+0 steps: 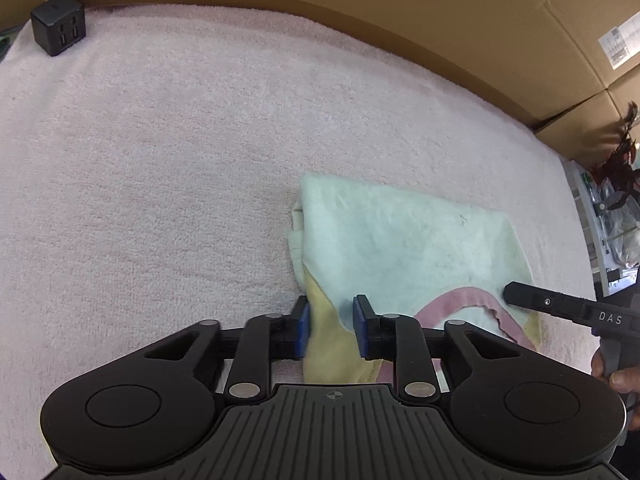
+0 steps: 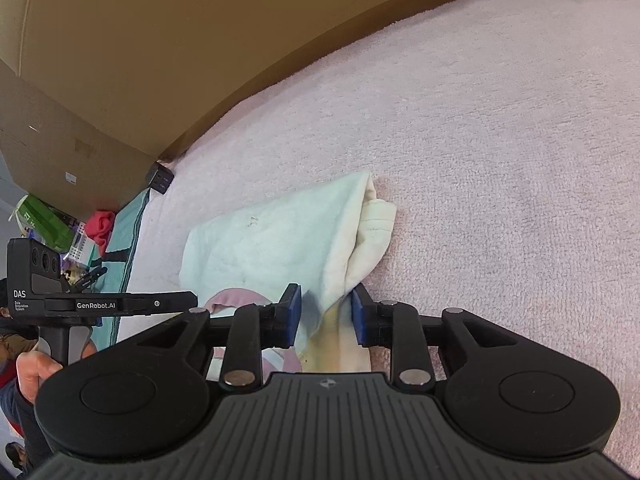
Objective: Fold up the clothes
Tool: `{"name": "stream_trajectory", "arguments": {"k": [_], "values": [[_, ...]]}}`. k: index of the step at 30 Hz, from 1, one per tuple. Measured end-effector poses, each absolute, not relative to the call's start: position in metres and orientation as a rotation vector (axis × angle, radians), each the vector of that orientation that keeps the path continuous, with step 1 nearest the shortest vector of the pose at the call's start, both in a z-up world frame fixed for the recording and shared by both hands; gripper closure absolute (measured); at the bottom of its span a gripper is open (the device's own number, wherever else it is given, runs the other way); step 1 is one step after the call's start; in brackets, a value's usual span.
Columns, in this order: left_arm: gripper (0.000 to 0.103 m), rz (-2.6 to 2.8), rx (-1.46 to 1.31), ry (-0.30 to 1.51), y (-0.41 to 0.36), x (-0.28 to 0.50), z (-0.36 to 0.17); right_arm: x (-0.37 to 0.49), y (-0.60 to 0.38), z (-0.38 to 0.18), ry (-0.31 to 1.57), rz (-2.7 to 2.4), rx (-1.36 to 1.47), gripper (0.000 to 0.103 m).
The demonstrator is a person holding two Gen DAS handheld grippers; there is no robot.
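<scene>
The left tongs (image 1: 331,328) stand narrowly parted with the yellow near edge of the folded garment (image 1: 400,240) between their blue pads (image 1: 304,326). The right tongs (image 2: 325,318) likewise straddle its near edge, narrowly parted. The garment lies just ahead of both on the pink towel-covered bench (image 1: 160,140). A black charger cube (image 1: 59,29) sits far ahead-left of the left tongs.

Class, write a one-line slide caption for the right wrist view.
Right tongs open astride the near edge of a folded pale garment on a pink towel; left tongs alongside.
</scene>
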State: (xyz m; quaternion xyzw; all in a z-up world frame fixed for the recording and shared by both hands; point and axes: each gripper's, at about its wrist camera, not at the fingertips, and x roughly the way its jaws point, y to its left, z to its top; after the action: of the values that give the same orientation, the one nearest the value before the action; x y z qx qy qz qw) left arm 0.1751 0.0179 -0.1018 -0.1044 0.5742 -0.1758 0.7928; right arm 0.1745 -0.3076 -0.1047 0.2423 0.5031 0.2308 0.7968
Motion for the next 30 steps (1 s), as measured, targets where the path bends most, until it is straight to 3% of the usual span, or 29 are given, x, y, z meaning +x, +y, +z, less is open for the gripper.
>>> {"name": "stream_trajectory", "arguments": {"k": [1, 4, 10, 30], "values": [[0.092, -0.379, -0.208, 1.228, 0.015, 0.174, -0.102, 0.174, -0.306, -0.104, 1.080, 0.491, 0.502, 0.088], [0.097, -0.387, -0.197, 1.206, 0.012, 0.171, -0.101, 0.173, -0.303, -0.103, 1.071, 0.498, 0.473, 0.092], [0.098, -0.420, -0.281, 1.172, 0.023, 0.169, -0.097, 0.170, -0.304, -0.095, 1.022, 0.537, 0.522, 0.093], [0.098, -0.370, -0.162, 1.021, -0.004, 0.186, -0.054, 0.191, -0.283, -0.049, 0.862, 0.524, 0.366, 0.093]]}}
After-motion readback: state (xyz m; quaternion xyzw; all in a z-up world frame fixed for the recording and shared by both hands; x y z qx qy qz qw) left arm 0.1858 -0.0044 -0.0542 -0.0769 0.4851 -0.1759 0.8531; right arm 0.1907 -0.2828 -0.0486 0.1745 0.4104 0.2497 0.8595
